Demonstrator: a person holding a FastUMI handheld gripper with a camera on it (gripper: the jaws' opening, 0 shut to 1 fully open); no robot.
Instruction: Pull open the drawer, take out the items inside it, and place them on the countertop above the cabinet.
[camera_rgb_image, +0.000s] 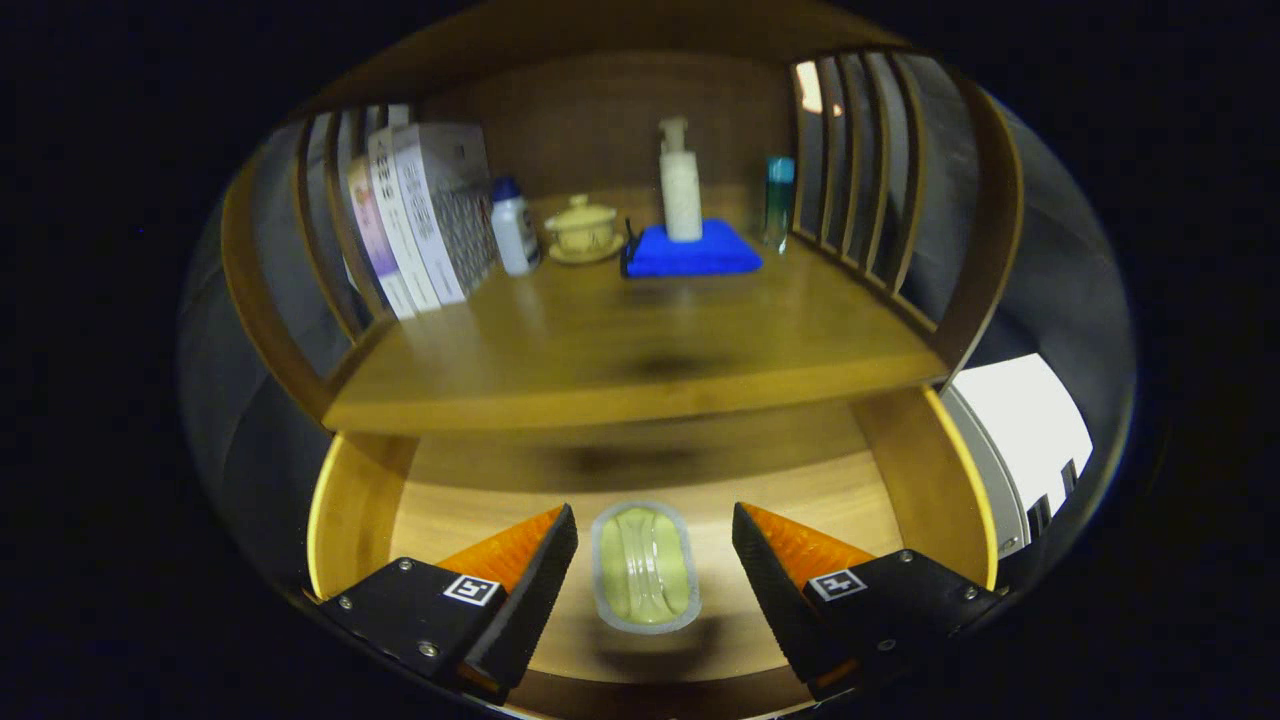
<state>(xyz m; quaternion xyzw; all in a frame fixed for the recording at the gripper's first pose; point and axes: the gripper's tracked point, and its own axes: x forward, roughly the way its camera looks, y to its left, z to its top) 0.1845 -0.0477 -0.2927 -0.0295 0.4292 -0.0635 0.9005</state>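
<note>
At lower centre, the hand-held gripper (655, 545) is spread wide, released, its fingers flanking without touching a soap dish (645, 580) in the open drawer (350, 500).

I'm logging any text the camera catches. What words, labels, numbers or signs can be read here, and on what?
No text here can be read.
Books on the countertop: print on the spines too blurred.
White bottle: label too small.
Pump bottle: no legible print.
Open gripper, one finger each side of the packet in the drawer: square black-and-white markers, patterns, not words.
</note>
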